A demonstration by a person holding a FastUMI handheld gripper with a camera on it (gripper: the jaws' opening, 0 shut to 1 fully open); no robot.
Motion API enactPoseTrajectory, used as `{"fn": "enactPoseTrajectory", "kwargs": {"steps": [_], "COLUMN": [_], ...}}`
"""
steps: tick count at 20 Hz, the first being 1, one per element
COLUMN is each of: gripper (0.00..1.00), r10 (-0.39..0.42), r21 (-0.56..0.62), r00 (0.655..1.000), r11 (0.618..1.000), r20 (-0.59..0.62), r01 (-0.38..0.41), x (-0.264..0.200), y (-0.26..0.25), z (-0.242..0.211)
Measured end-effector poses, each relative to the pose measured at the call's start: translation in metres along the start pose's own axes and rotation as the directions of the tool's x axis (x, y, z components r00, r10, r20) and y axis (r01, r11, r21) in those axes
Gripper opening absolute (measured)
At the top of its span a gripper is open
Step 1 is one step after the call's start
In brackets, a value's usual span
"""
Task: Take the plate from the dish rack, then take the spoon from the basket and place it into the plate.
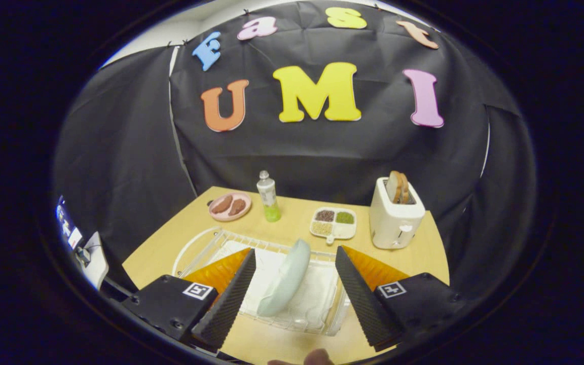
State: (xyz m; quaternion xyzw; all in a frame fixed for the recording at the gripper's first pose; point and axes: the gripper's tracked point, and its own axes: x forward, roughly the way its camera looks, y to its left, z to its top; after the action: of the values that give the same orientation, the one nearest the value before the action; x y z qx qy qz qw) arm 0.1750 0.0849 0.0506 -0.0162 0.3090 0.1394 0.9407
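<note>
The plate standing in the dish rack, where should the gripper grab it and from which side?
Probably the plate's upper rim, coming down from above. It stands on edge, tilted, in the dish rack, so the thin top edge is free. The gripper is open, with fingers either side of the plate, not touching.

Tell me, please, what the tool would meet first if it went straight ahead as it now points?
Most likely the pale plate standing on edge in the dish rack, between the open tool's fingers; depth is hard to judge.

A pale green plate (286, 278) stands on edge, leaning. It sits in a white wire dish rack (322, 324) on the bench.
</note>
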Motion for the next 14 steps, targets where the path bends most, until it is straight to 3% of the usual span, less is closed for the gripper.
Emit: {"fn": "enactPoseTrajectory", "kwargs": {"steps": [5,11,14], "gripper": [1.0,0.99,0.84], "r10": [0.016,0.062,0.064], "r21": [0.073,0.183,0.21], "r00": [0.984,0.937,0.926], "r11": [0.997,0.983,0.978], "r20": [-0.175,-0.344,-0.373], "r01": [-0.004,0.002,0.017], "x": [0.054,0.104,0.116], "y": [0.0,0.007,0.008], "z": [-0.02,-0.048,-0.054]}}
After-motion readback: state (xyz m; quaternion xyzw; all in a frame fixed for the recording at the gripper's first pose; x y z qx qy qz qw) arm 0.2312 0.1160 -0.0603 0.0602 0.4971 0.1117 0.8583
